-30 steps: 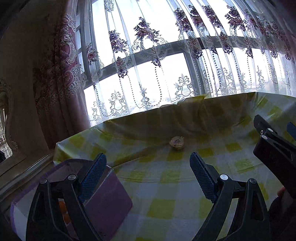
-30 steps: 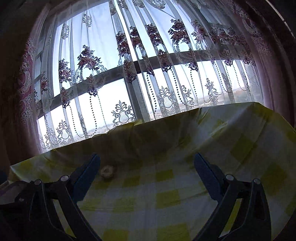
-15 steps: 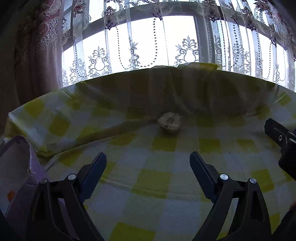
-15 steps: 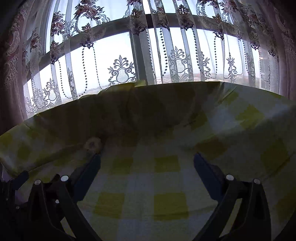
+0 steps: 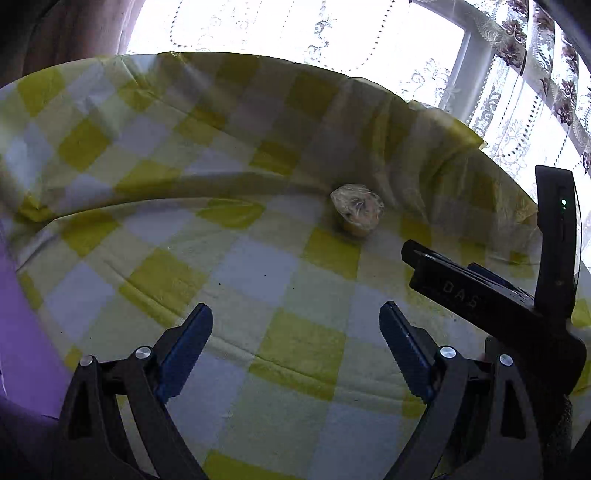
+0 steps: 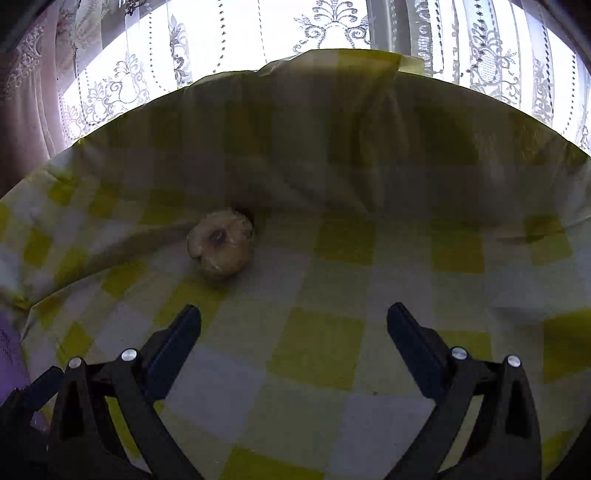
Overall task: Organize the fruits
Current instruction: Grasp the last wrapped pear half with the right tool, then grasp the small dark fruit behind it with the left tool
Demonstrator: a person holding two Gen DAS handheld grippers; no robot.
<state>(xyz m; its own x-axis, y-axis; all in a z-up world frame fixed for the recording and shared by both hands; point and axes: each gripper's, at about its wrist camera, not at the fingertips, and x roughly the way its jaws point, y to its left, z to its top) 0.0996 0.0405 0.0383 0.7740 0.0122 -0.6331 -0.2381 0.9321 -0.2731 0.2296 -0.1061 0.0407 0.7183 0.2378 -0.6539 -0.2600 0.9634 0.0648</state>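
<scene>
One wrapped fruit [image 6: 221, 249] left of centre on the checked cloth [image 6: 317, 347] unpicked; left gripper [image 5: 295, 332] and right gripper [image 6: 293, 328] both apart, empty.

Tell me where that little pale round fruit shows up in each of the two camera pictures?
Left wrist view: the fruit lies right of centre, above the middle, on the checked tablecloth.
Right wrist view: the fruit lies left of centre, near mid-height.
Shared landmark: the raised fold of tablecloth just behind it, under the lace curtain.
</scene>
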